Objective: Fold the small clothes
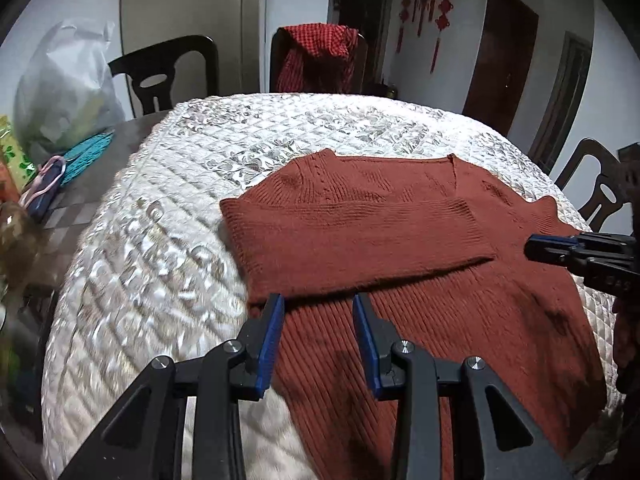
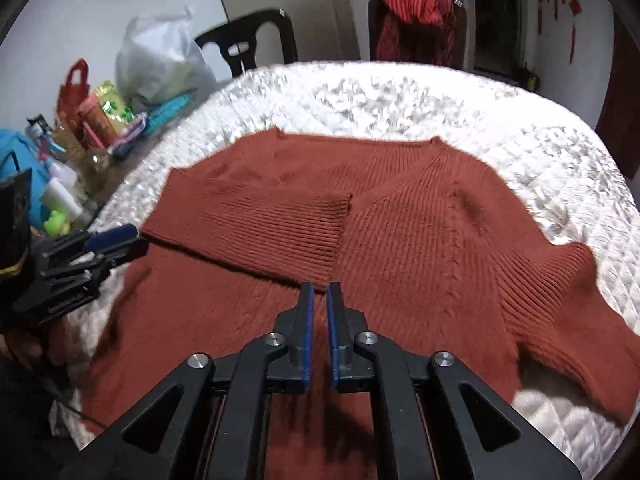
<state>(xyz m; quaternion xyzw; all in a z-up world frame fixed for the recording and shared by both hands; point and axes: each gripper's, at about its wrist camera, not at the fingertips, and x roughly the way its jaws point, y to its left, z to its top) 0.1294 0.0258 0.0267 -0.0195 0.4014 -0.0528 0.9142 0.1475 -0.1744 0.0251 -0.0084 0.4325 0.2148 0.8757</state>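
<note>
One rust-red knit sweater (image 1: pixel 400 240) lies flat on the quilt-covered bench (image 1: pixel 160 220), one sleeve folded across its chest; left gripper (image 1: pixel 318 312) fingers spread wide above it, right gripper (image 2: pixel 319 300) fingers narrowed, holding nothing.

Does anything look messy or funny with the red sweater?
Nothing looks torn or spilled. The sweater is only half folded: its left sleeve lies across the chest, while the right sleeve sticks out sideways, bunched at the edge of the quilted cover.
</note>
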